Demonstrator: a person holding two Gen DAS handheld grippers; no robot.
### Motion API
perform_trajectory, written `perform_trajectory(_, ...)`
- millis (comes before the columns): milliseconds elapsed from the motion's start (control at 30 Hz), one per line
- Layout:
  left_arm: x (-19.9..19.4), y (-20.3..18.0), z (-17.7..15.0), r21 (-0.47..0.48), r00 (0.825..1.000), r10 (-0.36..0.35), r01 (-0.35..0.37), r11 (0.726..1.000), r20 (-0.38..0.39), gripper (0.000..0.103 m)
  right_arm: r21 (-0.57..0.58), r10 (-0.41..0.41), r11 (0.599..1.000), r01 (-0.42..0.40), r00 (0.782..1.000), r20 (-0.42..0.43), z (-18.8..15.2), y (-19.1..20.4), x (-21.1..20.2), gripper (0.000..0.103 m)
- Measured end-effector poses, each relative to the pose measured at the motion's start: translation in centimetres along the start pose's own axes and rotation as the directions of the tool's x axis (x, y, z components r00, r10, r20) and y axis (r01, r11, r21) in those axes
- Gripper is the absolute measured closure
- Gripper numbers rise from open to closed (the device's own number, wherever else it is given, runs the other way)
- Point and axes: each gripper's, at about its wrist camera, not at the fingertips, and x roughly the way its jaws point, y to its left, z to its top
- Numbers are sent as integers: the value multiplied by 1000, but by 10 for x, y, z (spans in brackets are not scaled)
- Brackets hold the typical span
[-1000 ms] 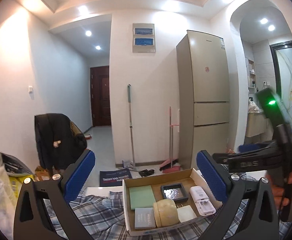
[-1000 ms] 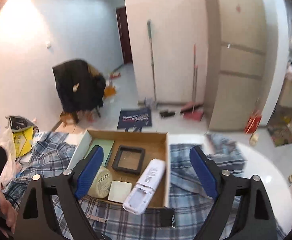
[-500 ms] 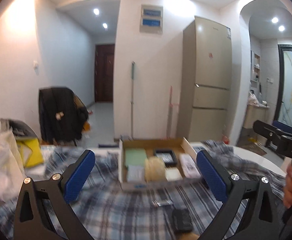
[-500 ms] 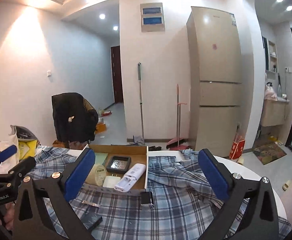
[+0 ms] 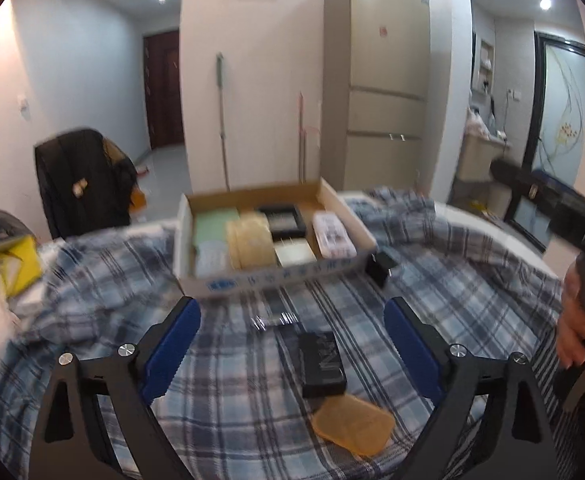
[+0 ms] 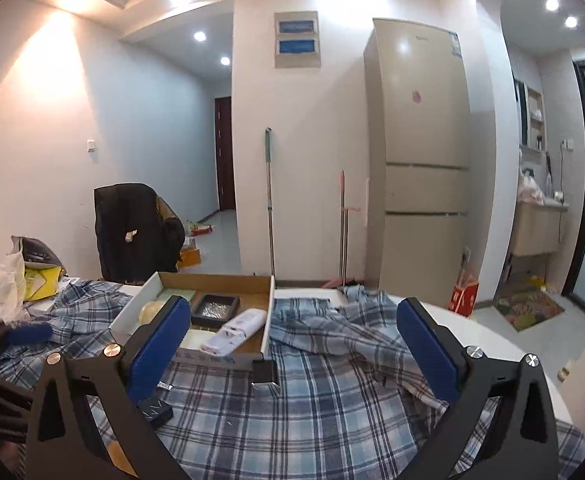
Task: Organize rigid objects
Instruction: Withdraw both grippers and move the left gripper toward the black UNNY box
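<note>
A shallow cardboard box sits on a blue plaid cloth and holds a green pad, a tape roll, a black tray, a white square and a white remote. In front of it lie a black case, a metal clip, an amber flat piece and a small black block. My left gripper is open and empty above the black case. My right gripper is open and empty, right of the box.
The plaid cloth covers a round white table. Plastic bags and a yellow packet lie at the left. A chair with a black jacket, a fridge and brooms stand beyond.
Both grippers have pulled back from the box and levelled out. The loose items in front of the box have come into the left wrist view.
</note>
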Motion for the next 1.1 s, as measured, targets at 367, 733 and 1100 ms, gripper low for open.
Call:
perform_trajectory(367, 53, -10, -13, -7, 960, -121, 123, 992, -252, 21, 26, -38, 999, 38, 999, 21, -3, -23, 1, 0)
perform_trajectory(733, 91, -15, -21, 19, 922, -55, 67, 998, -384, 48, -43, -43, 998, 44, 999, 30, -7, -16, 3, 0)
perform_trajectory(1100, 71, -11, -8, 17, 959, -53, 60, 998, -278, 68, -41, -38, 999, 35, 997, -71, -6, -14, 20, 0)
